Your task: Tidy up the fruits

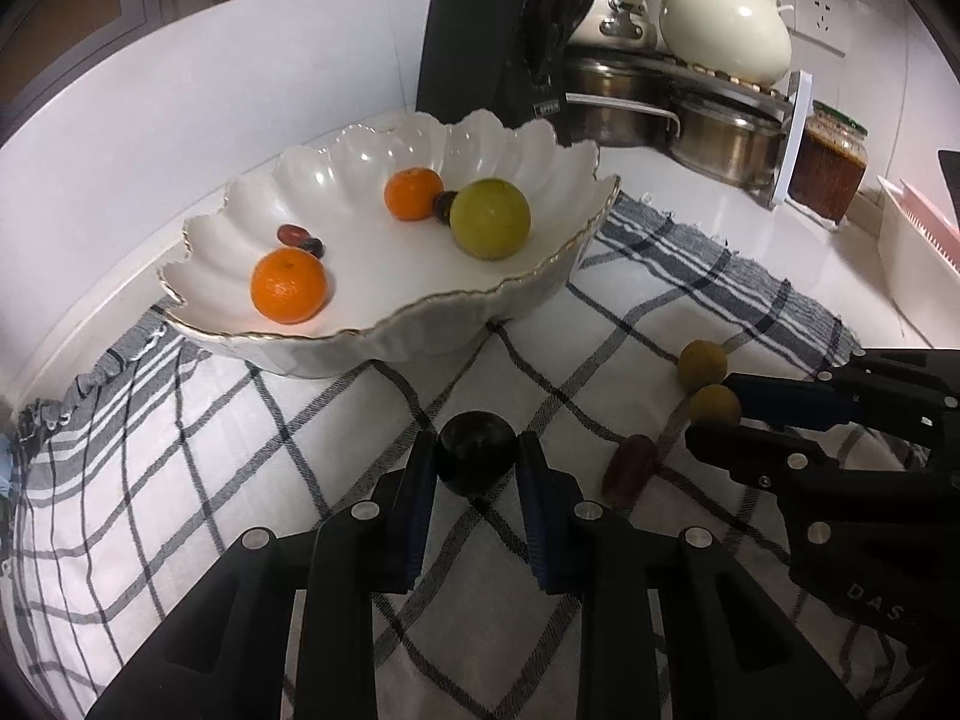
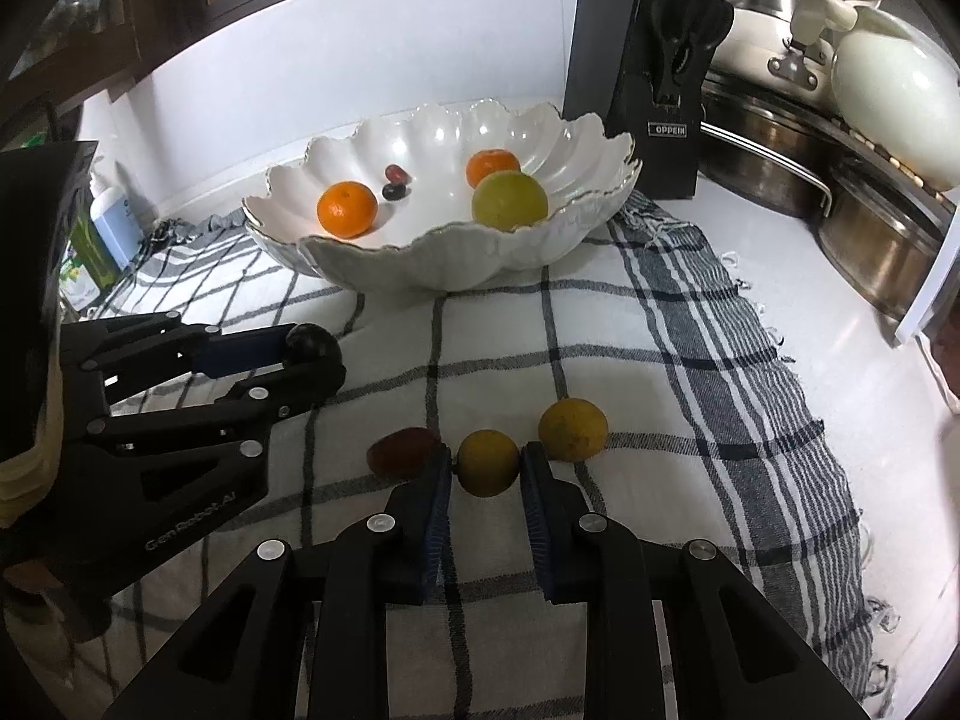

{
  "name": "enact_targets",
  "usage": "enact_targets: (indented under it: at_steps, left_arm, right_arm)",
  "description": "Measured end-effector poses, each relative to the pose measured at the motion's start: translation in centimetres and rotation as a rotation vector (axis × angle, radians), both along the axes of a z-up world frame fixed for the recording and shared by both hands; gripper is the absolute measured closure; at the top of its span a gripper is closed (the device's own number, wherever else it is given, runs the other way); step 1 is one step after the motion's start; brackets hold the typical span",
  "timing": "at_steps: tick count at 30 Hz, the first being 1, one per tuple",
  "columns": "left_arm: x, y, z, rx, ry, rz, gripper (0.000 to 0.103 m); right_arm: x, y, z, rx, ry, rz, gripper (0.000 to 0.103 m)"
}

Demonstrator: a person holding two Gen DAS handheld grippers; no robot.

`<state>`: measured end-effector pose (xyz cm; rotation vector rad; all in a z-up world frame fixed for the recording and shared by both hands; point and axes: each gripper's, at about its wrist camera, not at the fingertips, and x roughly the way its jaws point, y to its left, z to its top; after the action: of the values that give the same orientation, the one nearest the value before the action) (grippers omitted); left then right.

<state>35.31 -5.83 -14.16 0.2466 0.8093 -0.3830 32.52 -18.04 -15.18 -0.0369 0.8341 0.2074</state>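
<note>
Two grippers each pinch one fruit on the checked cloth (image 2: 600, 324): left gripper (image 1: 477, 462) squeezes a dark plum (image 1: 476, 457), right gripper (image 2: 487, 468) a yellow fruit (image 2: 488, 463). White bowl (image 1: 528, 294) lies beyond both, upper centre, nearer the left.

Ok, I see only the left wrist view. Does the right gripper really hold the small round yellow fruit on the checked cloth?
Observer: Yes. The right gripper is shut on the small round yellow fruit, one pad on each side.
Operator: And the dark red oval fruit?
Observer: The dark red oval fruit lies close beside the outside of one finger, not between the pads.
Operator: Anything left of the white scalloped bowl?
Observer: A pale blue bottle stands beyond the checked cloth there.
</note>
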Motion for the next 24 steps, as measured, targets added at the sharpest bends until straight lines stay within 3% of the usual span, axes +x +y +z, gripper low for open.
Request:
enact_targets:
  at_steps: [13,24]
  left_arm:
    - [-2.0,1.4,3.0,-0.048,-0.047,0.038,0.076]
    - [-3.0,2.3,5.9,-0.064,-0.142,0.067,0.076]
  right_arm:
    - [-1.3,0.2,2.9,0.015,-0.104,0.013,0.078]
    - [-2.1,0.4,5.5,0.023,-0.190,0.024,0.078]
